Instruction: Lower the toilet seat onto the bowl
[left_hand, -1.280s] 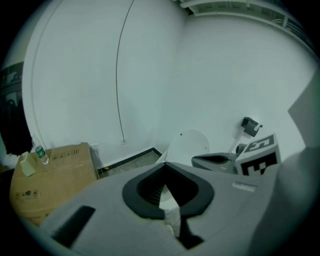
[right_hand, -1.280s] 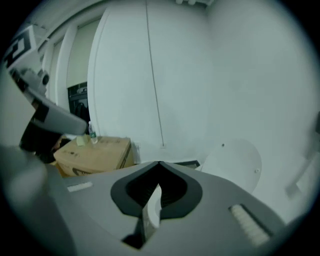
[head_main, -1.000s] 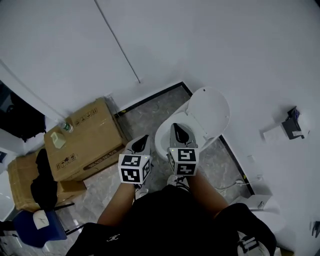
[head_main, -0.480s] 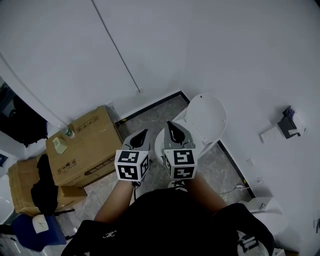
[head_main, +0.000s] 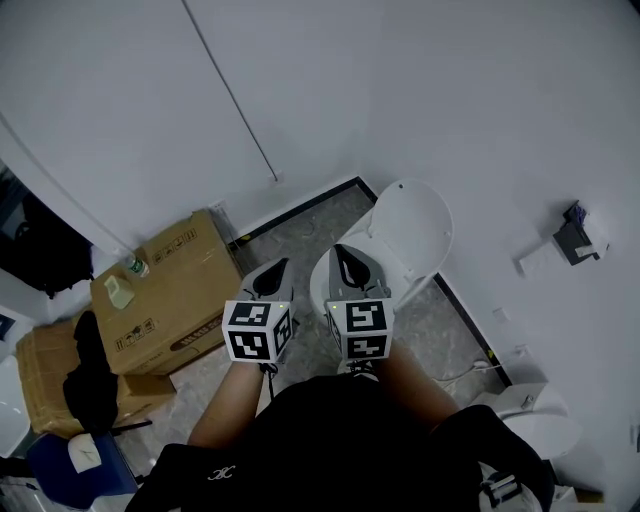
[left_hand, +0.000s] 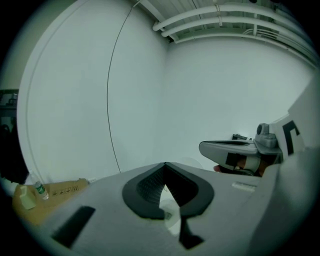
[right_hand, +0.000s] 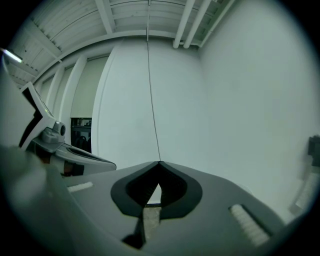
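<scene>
The toilet (head_main: 395, 262) was seen on the grey floor (head_main: 300, 222), set against the right-hand wall near the floor's far corner. The toilet seat (head_main: 412, 225) appeared to be raised, a white oval leaned back toward the wall behind the bowl (head_main: 320, 282); seat and lid could not be told apart. Both tools were held side by side in front of the person. The right tool (head_main: 345, 256) was held above the bowl's near rim, and the left tool (head_main: 273, 270) above the floor just beside the bowl. Each tool's jaws were closed tip to tip, with nothing gripped between them. Neither tool was seen touching the seat. A cardboard box (head_main: 170, 285) was seen at the floor's left edge, with a small bottle (head_main: 133, 265) placed on its top.
</scene>
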